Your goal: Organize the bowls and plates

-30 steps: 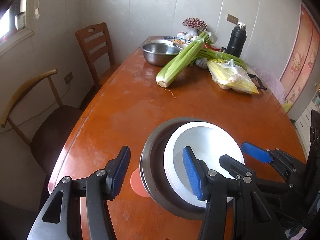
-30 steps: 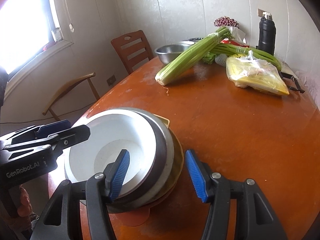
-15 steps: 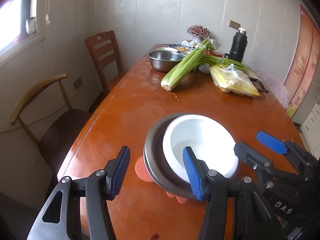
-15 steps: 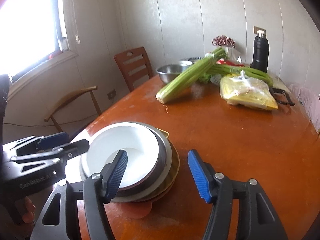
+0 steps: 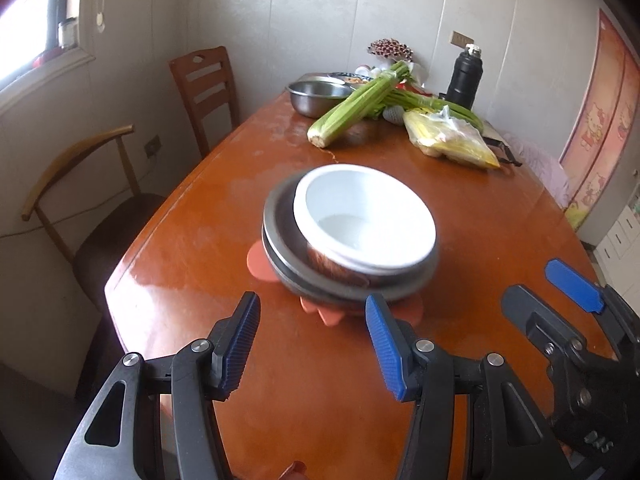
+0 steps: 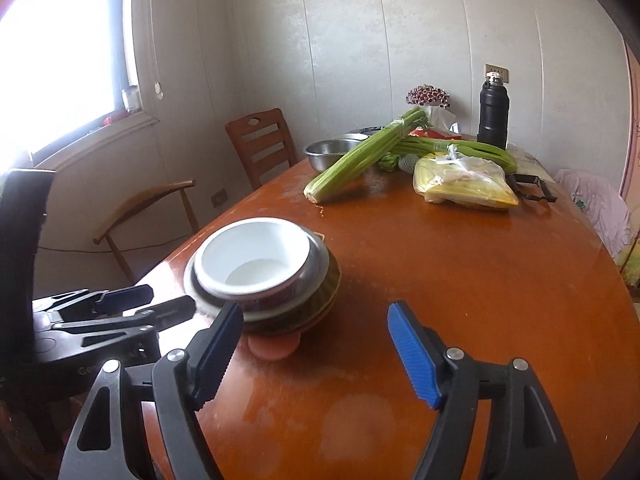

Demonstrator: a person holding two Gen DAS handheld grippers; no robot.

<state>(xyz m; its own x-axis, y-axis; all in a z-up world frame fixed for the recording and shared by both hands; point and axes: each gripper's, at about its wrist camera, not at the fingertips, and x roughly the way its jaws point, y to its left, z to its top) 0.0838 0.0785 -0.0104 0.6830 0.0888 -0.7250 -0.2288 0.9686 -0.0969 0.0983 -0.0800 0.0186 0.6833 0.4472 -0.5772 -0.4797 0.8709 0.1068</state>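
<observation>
White bowl (image 5: pixel 368 220) nested atop dish stack (image 6: pixel 320 280); left gripper (image 5: pixel 312 344) held part-open, empty; right gripper (image 6: pixel 316 352) just opened wider, nothing gripped

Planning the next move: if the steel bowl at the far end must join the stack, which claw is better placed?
Probably the left claw: the steel bowl sits on its side. Both it and the right claw are open and empty near the stack.
</observation>
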